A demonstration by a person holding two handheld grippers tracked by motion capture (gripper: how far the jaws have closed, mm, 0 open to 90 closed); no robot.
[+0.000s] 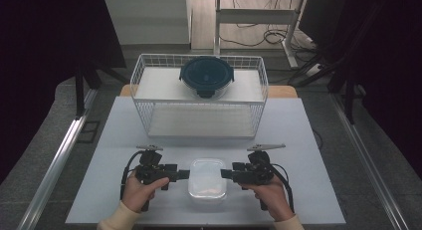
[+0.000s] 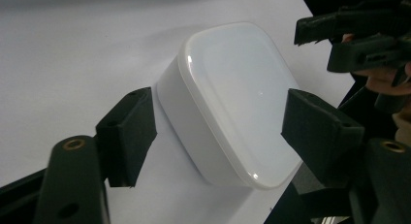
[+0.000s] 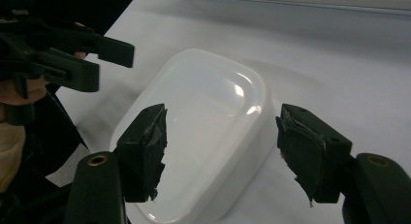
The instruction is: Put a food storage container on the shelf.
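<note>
White translucent plastic is what both hands close in on: a lidded plastic container (image 1: 207, 178) with rounded corners sits near the front edge of the table (image 1: 109, 155), straight in front of the person. The left gripper (image 1: 183, 174) comes at it from one side and the right gripper (image 1: 226, 173) from the other, each held level and pointing inward. In the left gripper view the container's corner lies between two spread jaws, with clear gaps on both sides; the right gripper view has the same picture from the opposite end, jaws well apart around the lid and pressing on nothing. Neither gripper has hold of anything, and the container rests flat on the table with its lid on. By my reading the job is at its very start: the approach is nearly made, the two-sided grasp is not yet closed, and any lifting or carrying is all to come.

The table is pale grey-white, matte and bare round the container. Farther back stands a white wire basket (image 1: 142, 98) with two white shelves; on the upper one sits a round glass container with a dark teal lid (image 1: 206, 76), shut. Beyond the table runs grey floor with metal rails either side, dark curtains left and right, and at the far end a white frame's legs (image 1: 217, 21) and loose cables (image 1: 259, 38) on a wooden floor.
</note>
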